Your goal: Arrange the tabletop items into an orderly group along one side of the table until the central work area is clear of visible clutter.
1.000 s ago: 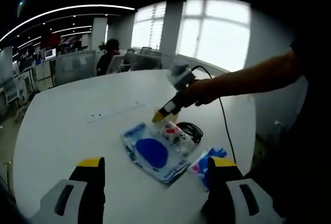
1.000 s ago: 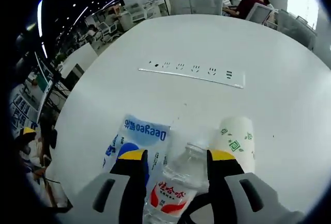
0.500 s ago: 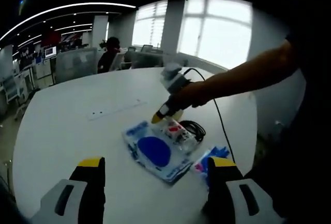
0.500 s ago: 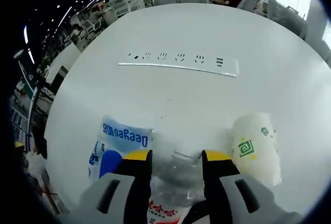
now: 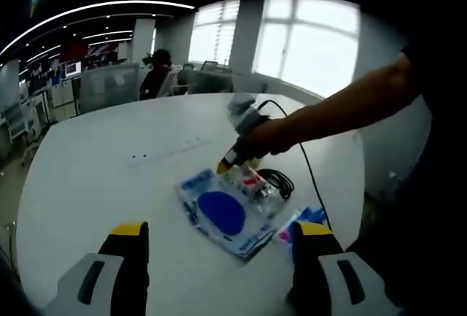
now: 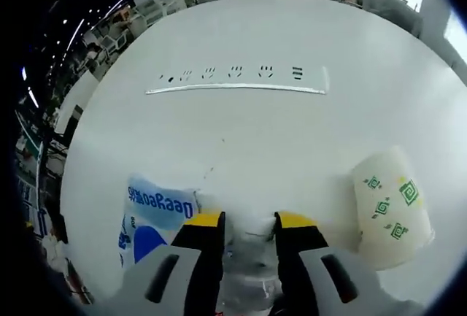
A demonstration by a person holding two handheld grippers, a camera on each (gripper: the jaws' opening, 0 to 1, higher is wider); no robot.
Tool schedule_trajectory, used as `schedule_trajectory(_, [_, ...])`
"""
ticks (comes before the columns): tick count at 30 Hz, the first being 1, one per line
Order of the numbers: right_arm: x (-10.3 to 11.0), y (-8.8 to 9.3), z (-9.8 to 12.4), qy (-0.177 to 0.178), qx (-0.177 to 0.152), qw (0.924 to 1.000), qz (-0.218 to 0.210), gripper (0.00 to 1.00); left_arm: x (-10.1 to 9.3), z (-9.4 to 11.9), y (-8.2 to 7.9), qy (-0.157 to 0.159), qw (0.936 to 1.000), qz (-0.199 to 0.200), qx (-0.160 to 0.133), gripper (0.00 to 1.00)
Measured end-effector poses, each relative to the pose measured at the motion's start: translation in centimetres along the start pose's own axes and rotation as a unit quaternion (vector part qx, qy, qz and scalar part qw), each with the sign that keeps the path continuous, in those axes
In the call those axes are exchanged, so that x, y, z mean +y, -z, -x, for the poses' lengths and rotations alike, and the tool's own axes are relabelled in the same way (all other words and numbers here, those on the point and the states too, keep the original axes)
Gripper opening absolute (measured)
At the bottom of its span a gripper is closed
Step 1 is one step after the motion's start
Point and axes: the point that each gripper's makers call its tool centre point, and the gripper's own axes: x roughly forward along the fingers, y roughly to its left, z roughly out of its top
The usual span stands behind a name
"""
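Your right gripper (image 6: 248, 221) clamps the clear plastic water bottle (image 6: 246, 239) on the round white table (image 6: 241, 133), between the blue-printed plastic packet (image 6: 149, 217) and the tipped white paper cup with green motifs (image 6: 390, 206). Your left gripper view adds the bottle's red label (image 5: 250, 182) and black coiled cable (image 5: 279, 182). Your left gripper (image 5: 219, 239) hangs wide apart, empty.

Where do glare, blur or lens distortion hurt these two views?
Left gripper view: bright windows blow out, and the table edge bows with fisheye curve. Right gripper view: the clear bottle between the jaws is smeared, while the paper cup stays readable.
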Motion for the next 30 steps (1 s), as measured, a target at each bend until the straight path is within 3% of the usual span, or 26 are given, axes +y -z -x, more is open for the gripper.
schedule_trajectory(17, [1.3, -0.2, 2.6, -0.024, -0.032, 0.9992, -0.001, 0.19, 0.0, -0.2, -0.5, 0.008, 0.9999, -0.009, -0.004, 0.78])
schedule_trajectory(30, [2.8, -0.5, 7.2, -0.032, -0.109, 0.9931, 0.031, 0.18, -2.3, 0.9, -0.7, 0.016, 0.9994, -0.027, -0.014, 0.78])
